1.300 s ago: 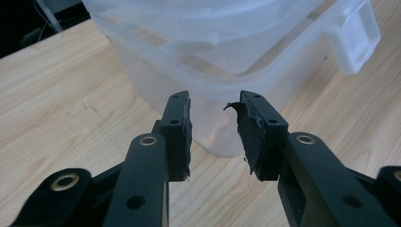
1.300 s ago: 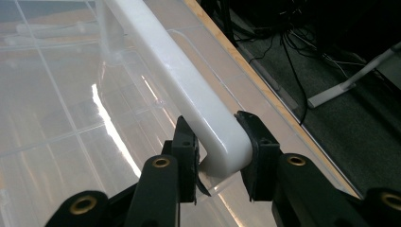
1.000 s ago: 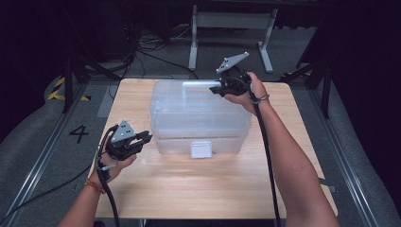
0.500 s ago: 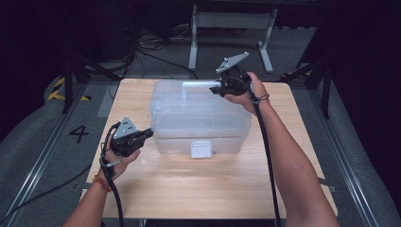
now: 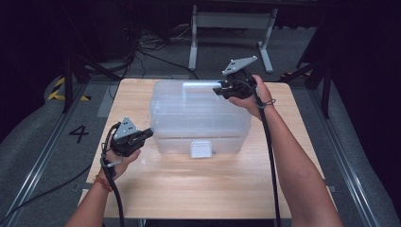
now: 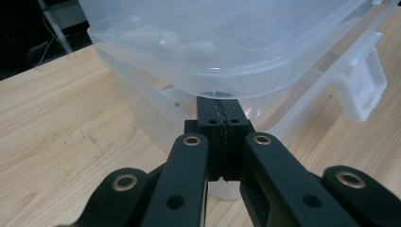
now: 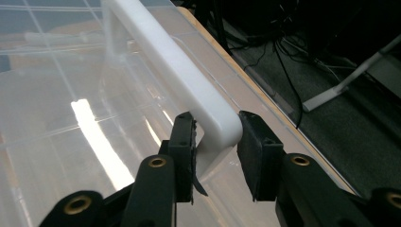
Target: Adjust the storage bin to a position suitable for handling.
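Clear plastic storage box [image 5: 198, 118] with lid [image 6: 222, 42] on, placed at the middle of the wooden table [image 5: 189, 189], long side across. White handle [image 7: 189, 80] at the far right end of the lid. White latch [image 5: 201, 148] hanging on the near wall, just above the table top. Pale rounded items visible through the lid in the left gripper view, too blurred to identify.

Right hand-held gripper [image 5: 221, 90] at the far right corner of the box, jaws partly open and set astride the end of the white handle. In the right gripper view [image 7: 215, 142], left pad touching the handle, right pad just beside it; firm clamping cannot be confirmed.

Left hand-held gripper [image 5: 149, 134] at the near left corner of the box, level with the lid rim. Jaws just closed, now fully together, tips [image 6: 222, 106] tucked directly under the overhanging lid edge, nothing visible between the pads.

Black cable [image 5: 269, 156] trailing along the right forearm. Grey floor [image 5: 47, 156] around the table, marked with a "4" [image 5: 78, 133] at the left.
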The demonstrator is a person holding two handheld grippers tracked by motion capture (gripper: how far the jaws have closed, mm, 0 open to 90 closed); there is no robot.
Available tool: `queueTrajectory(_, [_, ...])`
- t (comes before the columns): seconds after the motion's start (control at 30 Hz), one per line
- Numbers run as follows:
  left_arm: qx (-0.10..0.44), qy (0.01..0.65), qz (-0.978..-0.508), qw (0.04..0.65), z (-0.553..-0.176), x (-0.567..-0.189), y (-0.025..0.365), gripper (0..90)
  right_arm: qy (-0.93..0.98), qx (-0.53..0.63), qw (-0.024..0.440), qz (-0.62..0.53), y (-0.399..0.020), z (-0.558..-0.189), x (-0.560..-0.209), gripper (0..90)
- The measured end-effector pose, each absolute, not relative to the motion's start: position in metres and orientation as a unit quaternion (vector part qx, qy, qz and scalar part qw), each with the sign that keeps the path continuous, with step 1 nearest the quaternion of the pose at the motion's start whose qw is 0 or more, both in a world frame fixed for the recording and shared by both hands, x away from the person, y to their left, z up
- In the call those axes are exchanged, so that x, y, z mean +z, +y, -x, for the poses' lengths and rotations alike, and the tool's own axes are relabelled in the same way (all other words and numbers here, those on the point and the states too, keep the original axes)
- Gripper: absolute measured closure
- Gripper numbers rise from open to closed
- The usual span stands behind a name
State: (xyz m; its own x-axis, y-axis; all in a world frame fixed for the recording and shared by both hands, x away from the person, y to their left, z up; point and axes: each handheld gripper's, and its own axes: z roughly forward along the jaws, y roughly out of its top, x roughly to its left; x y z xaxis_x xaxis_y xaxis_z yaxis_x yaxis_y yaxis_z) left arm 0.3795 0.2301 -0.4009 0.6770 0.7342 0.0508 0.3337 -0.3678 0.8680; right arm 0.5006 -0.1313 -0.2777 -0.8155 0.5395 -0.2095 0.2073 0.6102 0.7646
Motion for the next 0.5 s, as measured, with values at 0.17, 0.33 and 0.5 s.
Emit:
queueTrajectory(0.17, [0.225, 0.334, -0.797, 0.45, -0.379, -0.401, 0.23, 89.9, 0.861, 0.403, 0.231, -0.209, -0.152, -0.485, -0.274, 73.2])
queueTrajectory(0.33, [0.226, 0.333, -0.797, 0.45, -0.379, -0.401, 0.229, 89.9, 0.852, 0.411, 0.254, -0.202, -0.174, -0.466, -0.272, 73.3])
queueTrajectory(0.5, [0.227, 0.333, -0.797, 0.449, -0.38, -0.4, 0.229, 89.9, 0.842, 0.429, 0.259, -0.199, -0.2, -0.445, -0.273, 72.5])
